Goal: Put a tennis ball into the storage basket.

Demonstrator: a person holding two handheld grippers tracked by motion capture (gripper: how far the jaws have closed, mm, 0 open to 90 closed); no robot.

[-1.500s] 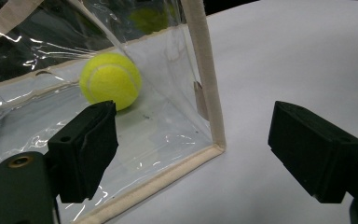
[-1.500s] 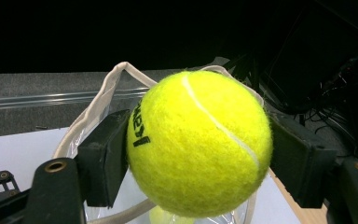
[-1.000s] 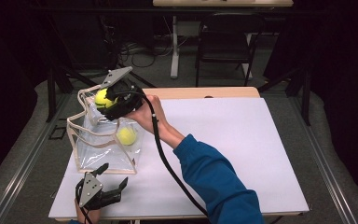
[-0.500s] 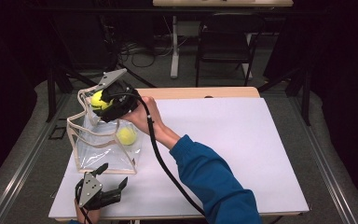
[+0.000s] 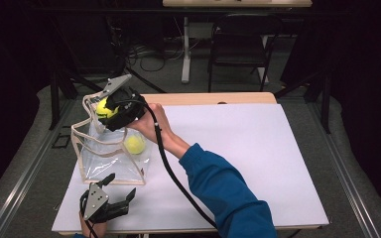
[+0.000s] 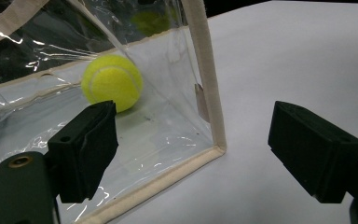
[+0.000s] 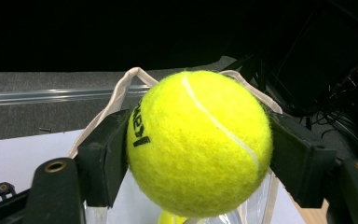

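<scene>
- While the right gripper point(image 5: 110, 110) hangs over the mouth of the clear bag point(image 5: 110, 163), its jaws are clamped on a tennis ball point(image 7: 199, 142), one pad on each flank; the ball's width holds them apart.
- Judged purpose: the ball is held above the opening so that it can be let go straight down into the bag.
- In the high view, the held ball point(image 5: 103, 108) sits at about 11 o'clock from the bag's middle, above its far rim and between the cloth handles point(image 5: 90, 106).
- A second tennis ball point(image 5: 135, 144) already lies on the bag's floor, toward the bag's 2 o'clock corner; in the left gripper view it point(image 6: 112, 83) rests behind the clear wall.
- The bag stands upright on the white table point(image 5: 248, 148), near its 9 o'clock edge, with its mouth open upward, which suits loading from above.
- The left gripper point(image 5: 110, 197) rests on the table at about 6 o'clock from the bag, just off its near bottom seam.
- Its jaws stand wide apart and empty. The bag's cream-trimmed corner point(image 6: 216, 144) lies ahead of the gap between them, not touching either pad.
- Judged purpose: this gripper is parked close enough to steady the bag if the drop tips it.
- Risk noted: the soft walls could fold and narrow the opening.
</scene>
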